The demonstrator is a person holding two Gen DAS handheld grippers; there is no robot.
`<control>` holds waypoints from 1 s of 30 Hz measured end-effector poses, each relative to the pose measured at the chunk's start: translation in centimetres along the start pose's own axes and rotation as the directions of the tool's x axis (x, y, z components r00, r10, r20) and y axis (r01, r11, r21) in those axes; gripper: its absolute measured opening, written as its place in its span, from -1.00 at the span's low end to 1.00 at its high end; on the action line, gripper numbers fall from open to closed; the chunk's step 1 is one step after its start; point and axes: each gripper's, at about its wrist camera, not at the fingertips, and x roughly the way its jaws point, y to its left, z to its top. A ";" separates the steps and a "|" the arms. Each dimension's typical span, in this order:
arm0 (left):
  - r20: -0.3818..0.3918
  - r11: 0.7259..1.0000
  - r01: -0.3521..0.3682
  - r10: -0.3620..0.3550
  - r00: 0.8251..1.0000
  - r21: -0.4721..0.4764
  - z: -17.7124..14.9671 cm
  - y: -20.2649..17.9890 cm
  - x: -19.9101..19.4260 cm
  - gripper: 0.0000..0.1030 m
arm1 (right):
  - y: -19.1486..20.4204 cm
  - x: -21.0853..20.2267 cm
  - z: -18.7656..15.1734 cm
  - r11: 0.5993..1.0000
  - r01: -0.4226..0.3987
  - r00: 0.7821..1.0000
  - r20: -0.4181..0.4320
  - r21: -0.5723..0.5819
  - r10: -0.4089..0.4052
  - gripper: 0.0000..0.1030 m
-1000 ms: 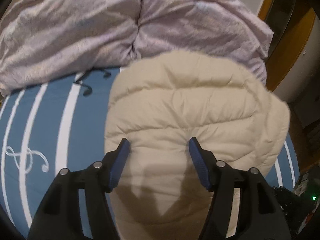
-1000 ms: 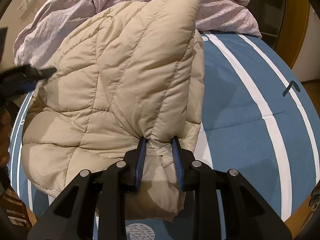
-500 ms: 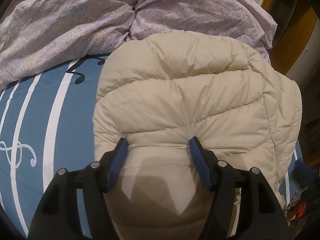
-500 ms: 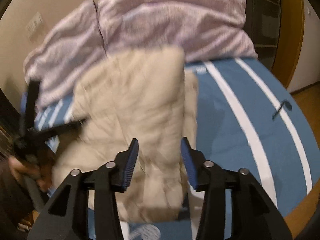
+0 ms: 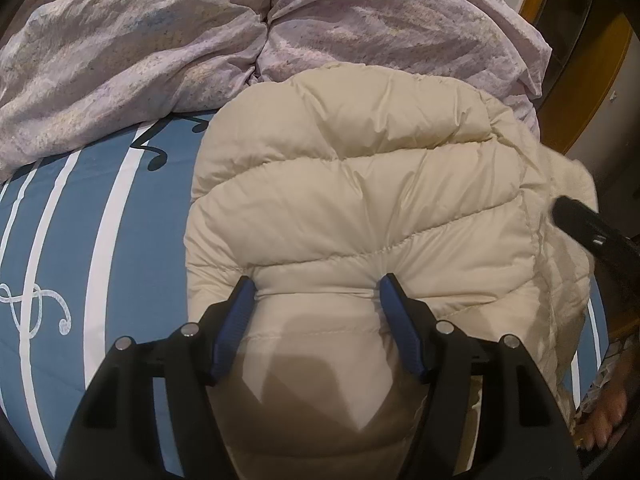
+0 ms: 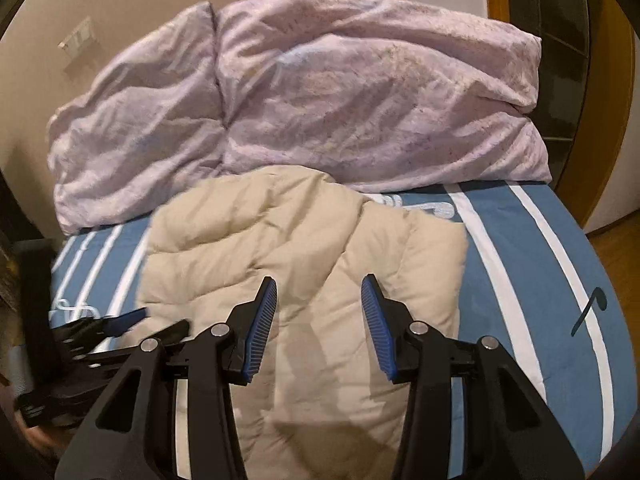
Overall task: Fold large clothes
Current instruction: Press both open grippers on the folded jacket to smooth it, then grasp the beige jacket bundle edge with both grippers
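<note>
A cream quilted puffer jacket (image 5: 360, 200) lies folded in a bundle on the blue striped bed sheet (image 5: 100, 240). My left gripper (image 5: 318, 292) is open, its jaws straddling a puffy panel at the near edge of the jacket, pressing on it. In the right wrist view the jacket (image 6: 304, 248) lies flat below my right gripper (image 6: 318, 292), which is open and empty, raised above the near part. The left gripper (image 6: 120, 320) shows at the left edge of that view. The right gripper's tip (image 5: 580, 220) shows at the right of the left wrist view.
A crumpled lilac duvet (image 6: 300, 92) is piled along the back of the bed, touching the jacket's far edge. Wooden door frame (image 6: 624, 100) and floor lie to the right. The sheet (image 6: 540, 280) right of the jacket is bare.
My right gripper let go of the jacket's folded edge, opened and pulled back and up. The jacket dropped flat. My left gripper stayed open and moved slightly onto the jacket.
</note>
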 end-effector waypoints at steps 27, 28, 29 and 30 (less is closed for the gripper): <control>0.112 0.995 -0.098 0.098 0.989 -0.011 2.9 -0.7 2.6 0.56 | -2.6 4.3 -3.9 0.999 0.047 0.999 -0.024 0.017 -0.047 -0.05; 0.115 0.995 -0.096 0.097 0.989 -0.018 2.9 -0.6 2.7 0.58 | -2.7 4.4 -4.0 0.999 0.044 0.999 -0.023 0.017 -0.044 -0.05; 0.120 0.995 -0.094 0.096 0.988 -0.023 2.7 -0.5 2.8 0.59 | -2.7 4.5 -4.1 0.999 0.041 0.999 -0.023 0.018 -0.041 -0.04; 0.129 0.995 -0.091 0.094 0.987 -0.028 2.6 -0.4 3.0 0.61 | -2.7 4.5 -4.2 0.999 0.039 0.999 -0.022 0.019 -0.038 -0.04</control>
